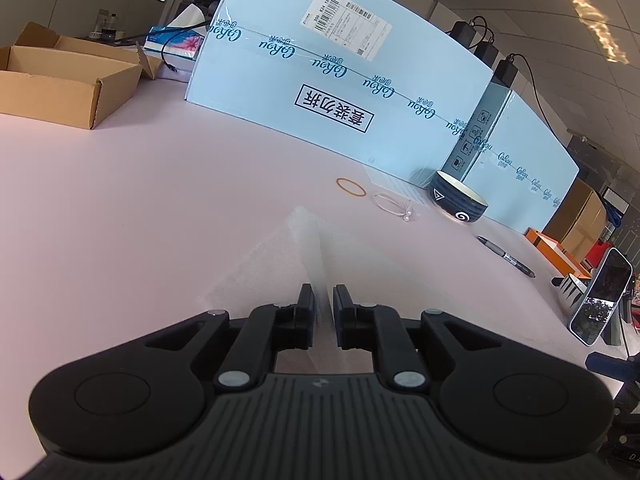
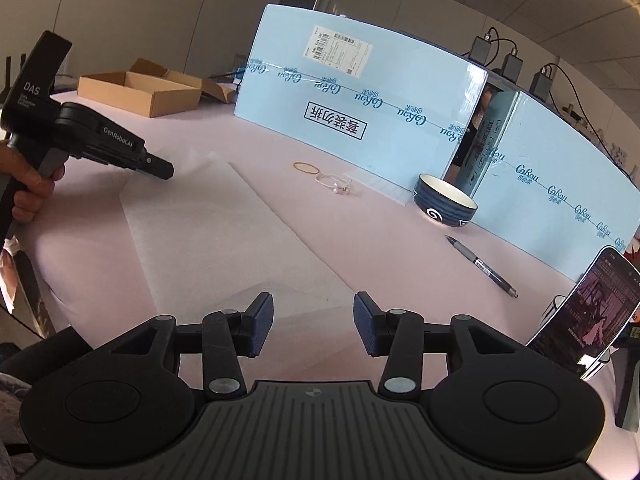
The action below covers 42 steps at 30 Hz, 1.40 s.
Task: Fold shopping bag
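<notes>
1. The left gripper (image 1: 323,300) is pinching the far corner of the translucent white shopping bag (image 2: 224,240), its jaws nearly closed on the film, likely to anchor it on the worktop (image 1: 120,184)
2. The right gripper (image 2: 314,320) is hovering over the near edge, jaws open and empty
3. Only the right wrist view is showing the bag's whole flattened length

Both wrist cameras sit low over the desk (image 1: 120,200), facing the far blue boxes (image 2: 360,92); both share the bowl (image 1: 460,196).
</notes>
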Tool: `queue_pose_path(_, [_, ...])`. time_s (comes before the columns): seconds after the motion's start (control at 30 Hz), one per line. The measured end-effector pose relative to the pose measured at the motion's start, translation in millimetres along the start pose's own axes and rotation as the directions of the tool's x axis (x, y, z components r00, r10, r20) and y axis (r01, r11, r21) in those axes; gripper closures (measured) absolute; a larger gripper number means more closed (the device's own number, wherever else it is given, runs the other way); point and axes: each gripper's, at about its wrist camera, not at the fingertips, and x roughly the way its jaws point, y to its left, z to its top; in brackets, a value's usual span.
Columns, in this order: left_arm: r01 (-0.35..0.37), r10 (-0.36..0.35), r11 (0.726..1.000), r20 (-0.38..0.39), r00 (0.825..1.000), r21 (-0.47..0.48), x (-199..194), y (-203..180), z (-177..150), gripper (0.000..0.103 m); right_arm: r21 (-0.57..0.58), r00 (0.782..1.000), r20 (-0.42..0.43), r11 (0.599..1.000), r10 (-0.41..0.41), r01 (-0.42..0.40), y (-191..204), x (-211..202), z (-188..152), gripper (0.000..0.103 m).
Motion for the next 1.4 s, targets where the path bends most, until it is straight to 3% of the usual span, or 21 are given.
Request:
queue_pose_path(0.13, [0.002, -0.002, 1.0, -0.007, 1.0, 0.007, 1, -1, 1, 0.093, -0.216, 0.999, -0.006, 0.976, -0.037, 0.035, 19, 5, -3, 0.061])
queue_pose_path(0.27, [0.001, -0.001, 1.0, -0.006, 1.0, 0.011, 1, -2, 0, 0.093, -0.47, 0.997, 0.038, 0.879, -0.071, 0.081, 41, 9, -9, 0.056])
queue_pose_path(0.33, [0.009, -0.009, 1.0, -0.007, 1.0, 0.001, 1, 0, 0, 0.093, -0.549, 0.996, 0.066, 0.831, -0.066, 0.092, 48, 11, -12, 0.055])
queue_pose_path(0.4, [0.012, -0.012, 1.0, -0.008, 1.0, -0.002, 1, 1, 1, 0.093, -0.57, 0.996, 0.071, 0.817, -0.058, 0.088, 49, 14, -12, 0.058])
queue_pose_path(0.43, [0.013, -0.013, 1.0, -0.008, 1.0, -0.003, 1, 2, 1, 0.093, -0.565, 0.997, 0.065, 0.822, -0.045, 0.073, 47, 16, -11, 0.061])
queue_pose_path(0.57, [0.014, -0.014, 1.0, -0.009, 1.0, -0.003, 1, 2, 1, 0.093, -0.533, 0.999, 0.018, 0.846, 0.028, -0.014, 42, 20, -10, 0.094])
queue_pose_path(0.6, [0.015, -0.015, 1.0, -0.008, 1.0, -0.004, 1, 2, 1, 0.093, -0.526, 0.999, 0.014, 0.85, 0.037, -0.024, 41, 21, -10, 0.098])
queue_pose_path(0.77, [0.015, -0.015, 1.0, -0.004, 1.0, -0.016, 0, 3, 0, 0.093, -0.415, 0.997, 0.005, 0.907, 0.074, -0.065, 38, 24, -4, 0.102])
queue_pose_path(0.87, [0.003, -0.003, 1.0, 0.006, 1.0, -0.023, -3, 3, -1, 0.093, -0.278, 0.993, 0.021, 0.955, 0.117, -0.106, 32, 30, 7, 0.102])
queue_pose_path(0.97, [-0.025, 0.025, 0.999, 0.027, 0.999, -0.03, -9, 6, -1, 0.093, -0.125, 0.976, 0.088, 0.974, 0.198, -0.186, 32, 37, 23, 0.102])
queue_pose_path(1.07, [-0.059, 0.062, 0.997, 0.051, 0.997, -0.056, -19, 15, 0, 0.093, 0.002, 0.939, 0.18, 0.955, 0.292, -0.298, 41, 43, 45, 0.102])
queue_pose_path(1.27, [-0.137, 0.149, 0.985, 0.111, 0.983, -0.106, -48, 40, 6, 0.093, 0.079, 0.875, 0.317, 0.909, 0.366, -0.408, 64, 47, 82, 0.102])
queue_pose_path(1.33, [-0.154, 0.168, 0.981, 0.119, 0.979, -0.118, -55, 47, 7, 0.093, 0.099, 0.866, 0.336, 0.9, 0.371, -0.424, 64, 48, 90, 0.102])
queue_pose_path(1.4, [-0.162, 0.177, 0.979, 0.12, 0.977, -0.123, -58, 51, 8, 0.093, 0.127, 0.87, 0.347, 0.902, 0.35, -0.413, 57, 49, 95, 0.102])
